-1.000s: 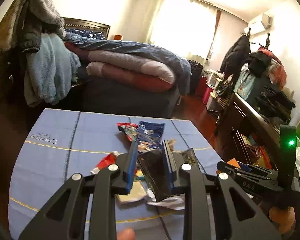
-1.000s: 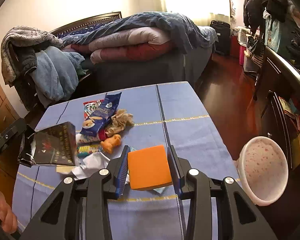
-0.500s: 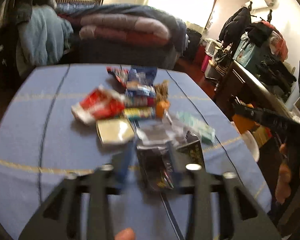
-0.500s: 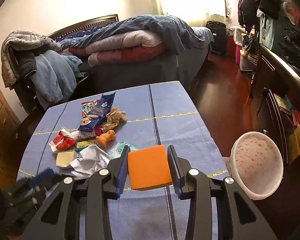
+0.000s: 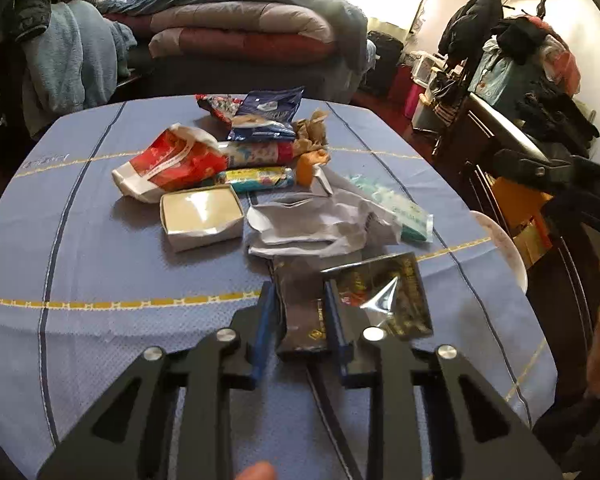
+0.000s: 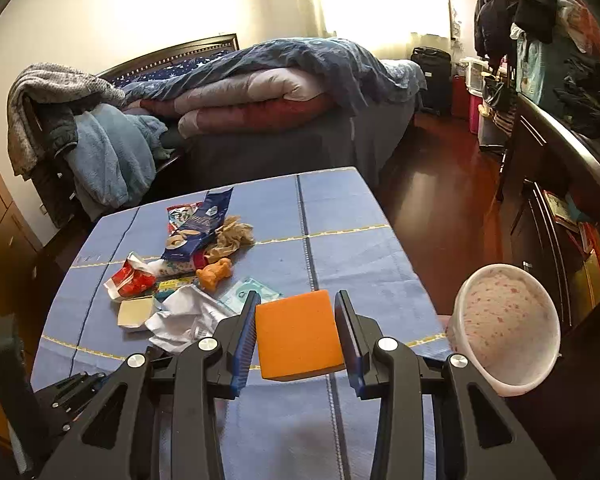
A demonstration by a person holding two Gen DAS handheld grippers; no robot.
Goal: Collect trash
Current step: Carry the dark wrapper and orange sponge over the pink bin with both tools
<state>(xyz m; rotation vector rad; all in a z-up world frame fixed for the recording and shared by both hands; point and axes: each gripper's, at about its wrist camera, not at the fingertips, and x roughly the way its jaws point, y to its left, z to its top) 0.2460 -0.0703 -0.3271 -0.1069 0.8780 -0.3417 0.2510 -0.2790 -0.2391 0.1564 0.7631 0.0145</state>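
My left gripper sits low over the blue tablecloth, its jaws closing with a black foil wrapper between the pads. The wrapper's right half sticks out past the right finger. Beyond it lies a trash pile: crumpled white paper, a white box, a red-and-white bag, a blue snack packet and a teal tissue pack. My right gripper is shut on an orange sponge above the table's near edge.
A white pink-speckled bin stands off the table's right edge. Behind the table is a bed piled with quilts. A dark dresser with clothes lines the right wall. Blankets hang over a chair on the left.
The left gripper dropped toward the table with the black wrapper, which was hanging in the air at the left of the right wrist view a second ago. The right gripper still holds the sponge.
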